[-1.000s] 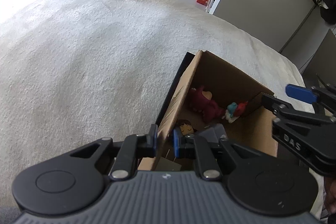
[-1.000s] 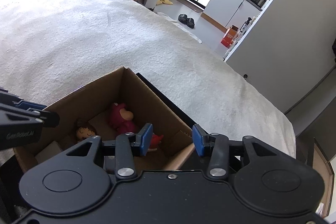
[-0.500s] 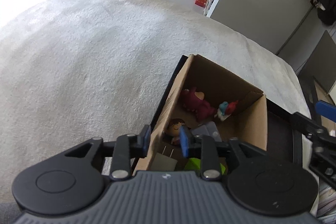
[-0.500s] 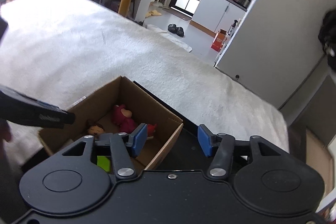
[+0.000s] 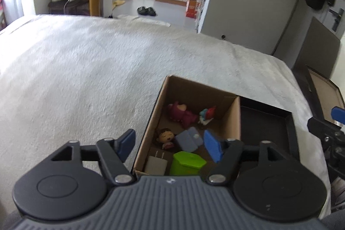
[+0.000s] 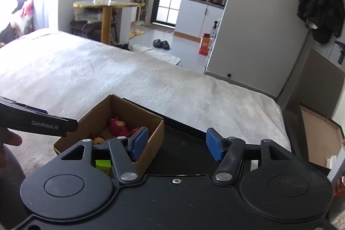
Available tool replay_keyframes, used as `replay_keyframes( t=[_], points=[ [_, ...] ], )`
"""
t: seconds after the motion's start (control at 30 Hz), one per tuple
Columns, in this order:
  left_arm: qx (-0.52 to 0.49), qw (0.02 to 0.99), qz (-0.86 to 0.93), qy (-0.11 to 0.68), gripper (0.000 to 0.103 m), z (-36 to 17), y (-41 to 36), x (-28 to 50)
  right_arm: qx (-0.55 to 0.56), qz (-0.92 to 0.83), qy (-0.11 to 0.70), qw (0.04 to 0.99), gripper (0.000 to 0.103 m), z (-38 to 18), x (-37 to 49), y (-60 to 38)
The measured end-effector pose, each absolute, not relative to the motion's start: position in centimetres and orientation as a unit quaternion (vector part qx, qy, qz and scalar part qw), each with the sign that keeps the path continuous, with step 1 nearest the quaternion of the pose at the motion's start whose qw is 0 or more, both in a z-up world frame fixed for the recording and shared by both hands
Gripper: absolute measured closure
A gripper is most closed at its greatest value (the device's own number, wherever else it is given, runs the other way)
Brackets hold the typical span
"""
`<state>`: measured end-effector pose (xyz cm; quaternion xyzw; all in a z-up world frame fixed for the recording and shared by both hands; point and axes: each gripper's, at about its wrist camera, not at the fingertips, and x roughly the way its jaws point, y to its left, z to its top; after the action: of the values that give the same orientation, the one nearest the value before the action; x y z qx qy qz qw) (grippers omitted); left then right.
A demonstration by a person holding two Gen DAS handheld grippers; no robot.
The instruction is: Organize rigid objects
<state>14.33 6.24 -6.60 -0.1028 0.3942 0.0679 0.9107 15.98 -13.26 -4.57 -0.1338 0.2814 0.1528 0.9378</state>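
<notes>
Both hands hang over the bed with nothing in either tool. The left gripper has its jaws opening, already spread wide with only air between the blue pads; the right gripper is opening too, somewhat less wide, and also pinches nothing.

The rigid things all lie inside the cardboard box, which sits near the bed's right edge, close to the corner nearest the person. In it I can make out a maroon figure and a small red-and-white toy at the far end, a doll head and a grey-blue block in the middle, and a white charger beside a green box at the near end. A black tray lies touching the box on the side toward the bed's right edge.

What matters for the next move: the box runs lengthwise away from the left gripper, straight ahead and below its jaws, so that hand is the nearer and better lined up. From the right gripper the box lies off to the left, with the tray directly beneath. I see no loose item left on the bedcover, so the sorting looks nearly done or finished.
</notes>
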Motion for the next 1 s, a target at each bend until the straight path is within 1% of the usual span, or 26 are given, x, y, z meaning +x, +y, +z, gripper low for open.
replay_keyframes(
  t=[0.03,0.07,0.1,0.2,0.37,0.43,0.53,0.67,0.8,1.0],
  points=[
    [-0.099,0.912,0.064,0.393,0.026,-6.2,5.9,14.1,-0.130,0.150,0.279,0.939,0.042,-4.4,15.7,-13.6],
    [-0.094,0.914,0.059,0.391,0.024,-5.7,5.5,13.9,-0.124,0.149,0.278,0.941,0.041,-4.3,15.5,-14.0],
    [-0.089,0.916,0.052,0.388,0.020,-5.4,5.1,13.6,-0.118,0.148,0.276,0.942,0.039,-4.1,15.2,-14.4],
    [-0.071,0.920,0.043,0.382,0.017,-4.5,4.0,12.9,-0.097,0.143,0.274,0.946,0.033,-3.8,14.7,-15.6],
    [-0.054,0.922,0.030,0.382,0.014,-3.1,2.3,11.7,-0.064,0.137,0.273,0.950,0.025,-3.4,13.5,-17.3],
    [-0.046,0.923,0.026,0.380,0.012,-2.5,1.8,11.1,-0.057,0.136,0.271,0.951,0.018,-3.1,13.0,-17.8],
    [-0.036,0.922,0.026,0.385,0.012,-1.6,1.2,10.4,-0.044,0.135,0.269,0.952,0.013,-2.8,12.4,-18.5],
    [-0.025,0.925,0.024,0.378,0.011,-0.4,0.5,9.2,-0.032,0.129,0.269,0.954,0.009,-2.5,11.6,-19.3],
    [-0.015,0.926,0.022,0.376,0.011,0.8,0.0,8.1,-0.021,0.124,0.274,0.953,0.000,-2.2,10.7,-19.9],
    [-0.001,0.926,0.016,0.378,0.008,2.1,-0.6,6.8,-0.016,0.120,0.288,0.950,0.000,-1.7,9.3,-20.3]
  ],
)
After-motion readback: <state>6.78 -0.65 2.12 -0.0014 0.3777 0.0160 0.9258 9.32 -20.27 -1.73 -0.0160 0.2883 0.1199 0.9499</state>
